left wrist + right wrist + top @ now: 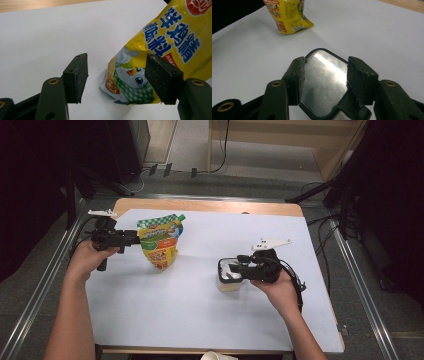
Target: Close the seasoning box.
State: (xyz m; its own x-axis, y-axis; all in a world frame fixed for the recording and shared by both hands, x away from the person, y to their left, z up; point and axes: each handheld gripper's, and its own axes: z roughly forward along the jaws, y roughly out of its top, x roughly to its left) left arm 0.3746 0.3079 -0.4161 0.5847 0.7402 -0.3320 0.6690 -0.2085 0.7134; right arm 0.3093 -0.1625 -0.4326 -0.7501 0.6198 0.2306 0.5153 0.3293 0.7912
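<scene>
White sheet [200, 305] over wooden table [210, 206], bare at far edge. Metal rails [45, 285] along both sides. Cables [320, 232] on grey floor at right. Pale cup [216, 356] at near edge.

Overhead cam; two close gripper-cams.

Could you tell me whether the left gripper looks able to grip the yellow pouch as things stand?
Probably yes: the left gripper has its jaws open around the yellow pouch's lower corner, with nothing between them and it.
</scene>
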